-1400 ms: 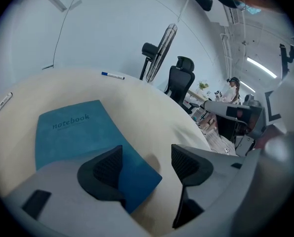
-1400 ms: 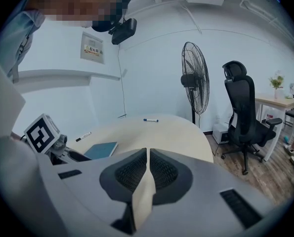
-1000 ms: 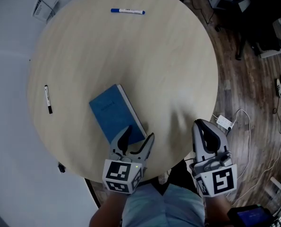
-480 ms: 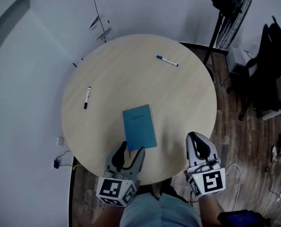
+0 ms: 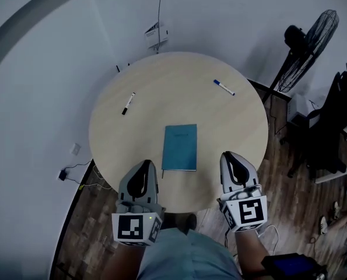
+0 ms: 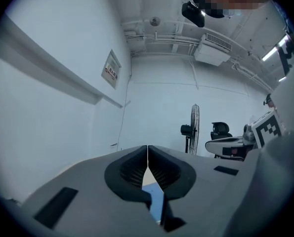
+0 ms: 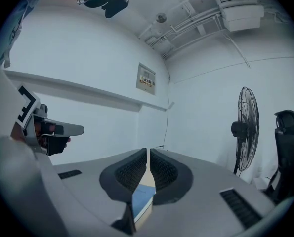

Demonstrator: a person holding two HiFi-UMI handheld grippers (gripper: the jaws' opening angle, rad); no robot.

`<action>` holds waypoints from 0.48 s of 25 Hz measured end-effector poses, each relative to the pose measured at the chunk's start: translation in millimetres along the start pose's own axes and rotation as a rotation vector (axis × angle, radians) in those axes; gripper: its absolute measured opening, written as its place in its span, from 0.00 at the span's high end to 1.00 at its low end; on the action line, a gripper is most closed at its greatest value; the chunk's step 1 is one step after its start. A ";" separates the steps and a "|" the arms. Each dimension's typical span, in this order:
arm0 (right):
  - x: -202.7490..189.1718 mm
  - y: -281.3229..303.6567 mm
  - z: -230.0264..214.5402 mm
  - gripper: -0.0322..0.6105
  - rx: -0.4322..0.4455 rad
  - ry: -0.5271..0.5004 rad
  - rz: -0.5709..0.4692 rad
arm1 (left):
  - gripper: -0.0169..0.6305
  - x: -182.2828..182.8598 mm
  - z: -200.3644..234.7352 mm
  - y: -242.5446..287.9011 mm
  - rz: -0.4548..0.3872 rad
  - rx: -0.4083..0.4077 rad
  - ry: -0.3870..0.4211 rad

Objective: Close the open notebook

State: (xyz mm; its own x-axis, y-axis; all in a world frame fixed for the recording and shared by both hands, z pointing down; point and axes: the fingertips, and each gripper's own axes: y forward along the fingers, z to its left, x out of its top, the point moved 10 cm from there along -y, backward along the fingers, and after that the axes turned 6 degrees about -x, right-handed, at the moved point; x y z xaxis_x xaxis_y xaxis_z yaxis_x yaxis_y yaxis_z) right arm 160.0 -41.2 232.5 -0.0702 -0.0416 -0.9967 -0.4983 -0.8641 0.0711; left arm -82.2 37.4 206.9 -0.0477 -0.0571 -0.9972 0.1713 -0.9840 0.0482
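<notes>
The round wooden table (image 5: 179,86) spreads out ahead of both pairs of jaws and fills the middle of the head view. Far off to the right of the right jaws, beyond the table edge, stands a black office chair (image 5: 335,118), and ahead of it a black pedestal fan (image 5: 309,46) against the white wall.

The left gripper (image 5: 143,167) and the right gripper (image 5: 231,159) are held side by side over the near rim of the table, both aimed forward and well apart from each other. In the left gripper view the two jaws are pressed together at the tips with nothing between them. In the right gripper view the jaws likewise meet at the tips and carry nothing.

The notebook (image 5: 180,147) lies flat on the table, closed, blue cover up. In the head view it sits in the space between the two pairs of jaws and reaches a little past their tips; neither gripper touches it. Each gripper view shows it as a blue patch low in the gap behind the joined tips.

A blue marker (image 5: 224,87) lies well ahead of the right jaws, and a black marker (image 5: 128,103) well ahead of the left jaws.
</notes>
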 end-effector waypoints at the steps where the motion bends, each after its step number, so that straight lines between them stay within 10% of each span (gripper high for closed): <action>1: 3.4 -1.0 2.5 0.87 0.003 -0.013 -0.008 | 0.94 1.2 0.4 -4.2 -0.007 0.014 0.011; 12: 14.3 -9.4 13.0 0.87 0.009 -0.048 -0.041 | 0.95 10.0 -3.1 -18.2 -0.039 0.045 0.089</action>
State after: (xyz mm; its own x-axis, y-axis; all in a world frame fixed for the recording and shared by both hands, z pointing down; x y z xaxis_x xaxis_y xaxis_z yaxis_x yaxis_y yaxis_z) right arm 152.4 -27.2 218.0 -0.0910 0.0176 -0.9957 -0.5094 -0.8600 0.0313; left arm -82.7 55.2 195.9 0.0343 -0.0057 -0.9994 0.1268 -0.9919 0.0101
